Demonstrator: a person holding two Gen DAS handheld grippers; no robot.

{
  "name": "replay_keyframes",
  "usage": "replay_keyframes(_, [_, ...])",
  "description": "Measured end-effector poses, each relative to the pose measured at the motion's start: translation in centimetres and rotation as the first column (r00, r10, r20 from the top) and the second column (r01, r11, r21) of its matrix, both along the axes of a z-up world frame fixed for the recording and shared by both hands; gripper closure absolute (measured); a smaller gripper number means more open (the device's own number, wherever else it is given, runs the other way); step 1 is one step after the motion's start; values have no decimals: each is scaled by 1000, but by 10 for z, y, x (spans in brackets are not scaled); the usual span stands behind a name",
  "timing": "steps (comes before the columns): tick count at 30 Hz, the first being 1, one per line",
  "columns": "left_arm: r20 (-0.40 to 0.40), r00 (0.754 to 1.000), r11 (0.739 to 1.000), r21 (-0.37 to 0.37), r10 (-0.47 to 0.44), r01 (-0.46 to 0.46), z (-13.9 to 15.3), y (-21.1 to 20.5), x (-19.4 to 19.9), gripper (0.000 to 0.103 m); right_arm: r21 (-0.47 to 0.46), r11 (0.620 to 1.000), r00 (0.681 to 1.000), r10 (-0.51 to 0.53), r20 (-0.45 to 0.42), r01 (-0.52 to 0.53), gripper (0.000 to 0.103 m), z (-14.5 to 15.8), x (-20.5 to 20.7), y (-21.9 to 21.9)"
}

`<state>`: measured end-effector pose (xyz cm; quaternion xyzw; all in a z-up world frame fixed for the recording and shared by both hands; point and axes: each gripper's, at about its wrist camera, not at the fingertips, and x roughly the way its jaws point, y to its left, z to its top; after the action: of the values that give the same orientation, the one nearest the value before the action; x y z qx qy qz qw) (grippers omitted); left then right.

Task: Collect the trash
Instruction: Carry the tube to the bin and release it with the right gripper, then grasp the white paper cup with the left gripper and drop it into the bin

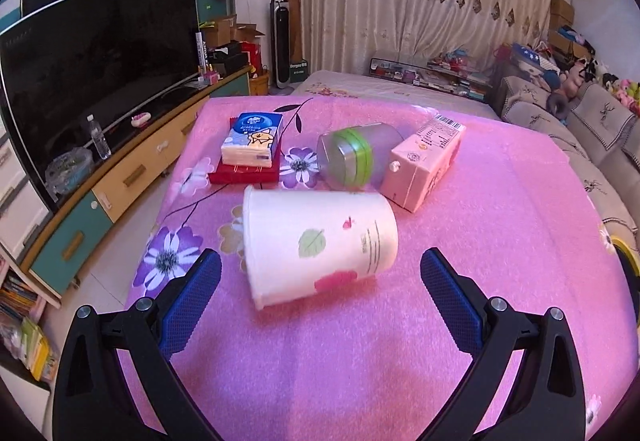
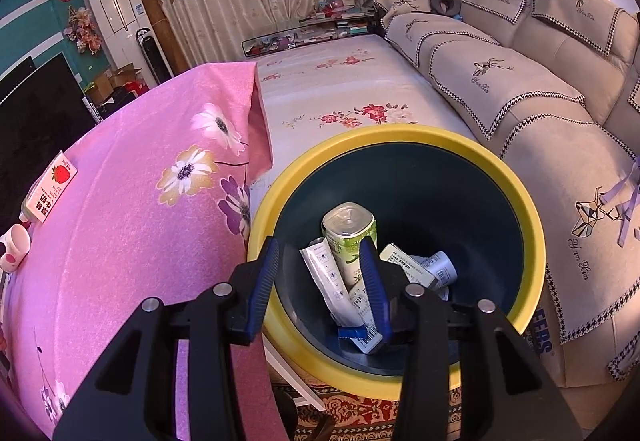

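Note:
In the left wrist view a white paper cup (image 1: 316,247) with leaf and pink prints lies on its side on the pink flowered tablecloth (image 1: 500,241). My left gripper (image 1: 320,265) is open, its blue pads either side of the cup, not touching. Behind lie a pink milk carton (image 1: 422,163) and a clear jar with a green lid (image 1: 352,157). In the right wrist view my right gripper (image 2: 320,253) is open and empty above a yellow-rimmed dark bin (image 2: 532,217). The bin holds a green can (image 2: 350,237) and several wrappers (image 2: 424,267).
A tissue pack (image 1: 253,139) sits on a red box (image 1: 244,174) at the table's back left. A TV (image 1: 96,81) on a long cabinet stands to the left. A sofa (image 2: 520,81) is right of the bin. The carton (image 2: 50,187) and cup (image 2: 14,247) show at the right wrist view's left edge.

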<state>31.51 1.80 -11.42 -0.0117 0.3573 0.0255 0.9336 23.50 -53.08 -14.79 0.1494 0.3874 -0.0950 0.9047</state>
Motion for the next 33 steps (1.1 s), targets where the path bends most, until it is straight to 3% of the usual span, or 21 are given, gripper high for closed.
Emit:
replay_keyframes(5, [-30, 999, 998, 44, 44, -43, -3, -10, 17, 5, 11, 1000, 1000, 3, -7, -3, 62, -4, 3, -2])
replay_keyframes(15, [-85, 987, 990, 46, 134, -131, -21, -3, 38, 5, 25, 1000, 1000, 14, -6, -14, 62, -10, 3, -2])
replay_keyframes(16, [-83, 987, 990, 42, 135, -132, -22, -2, 38, 6, 25, 1000, 1000, 15, -5, -15, 62, -10, 3, -1])
replay_keyframes(18, [-80, 988, 991, 32, 130, -128, -23, -1, 37, 20, 28, 999, 1000, 16, -3, -16, 62, -11, 2, -2])
replay_keyframes(19, [-86, 988, 992, 23, 129, -127, -24, 0, 38, 21, 29, 999, 1000, 16, -2, -16, 62, -11, 2, -2])
replay_keyframes(28, [-23, 1000, 1000, 12, 19, -19, 3, -27, 5, 22, 36, 999, 1000, 7, 14, -8, 62, -6, -8, -7])
replay_keyframes(33, [5, 988, 988, 9, -156, 156, 26, -88, -23, 22, 18, 1000, 999, -22, 34, 22, 62, -1, -25, -13])
